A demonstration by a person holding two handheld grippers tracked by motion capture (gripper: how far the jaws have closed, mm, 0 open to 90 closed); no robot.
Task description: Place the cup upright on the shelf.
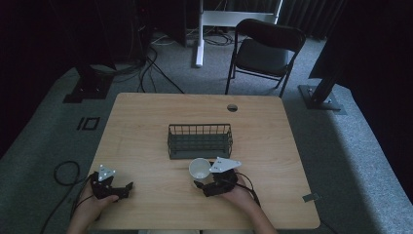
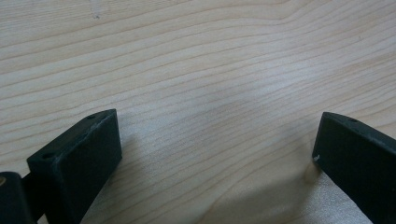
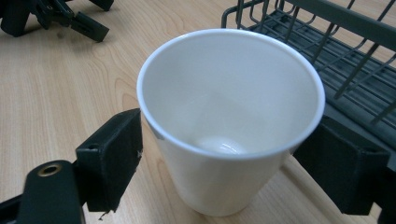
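While our left gripper (image 1: 127,187) rests spread and empty on the table (image 1: 272,131), our right gripper (image 3: 224,158) pinches the white cup (image 3: 231,116) upright, just beside the wire basket (image 1: 200,141), likely bound for it.

A white paper cup (image 3: 229,121) stands upright on the pale wooden table (image 1: 146,126), between the two black jaws of the right gripper (image 3: 229,172). Just beyond the jaws, to their right, sits a dark wire basket (image 3: 327,51). Farther off, to the jaws' left, the left gripper (image 1: 127,189) rests on the table, bare tabletop between its jaws.
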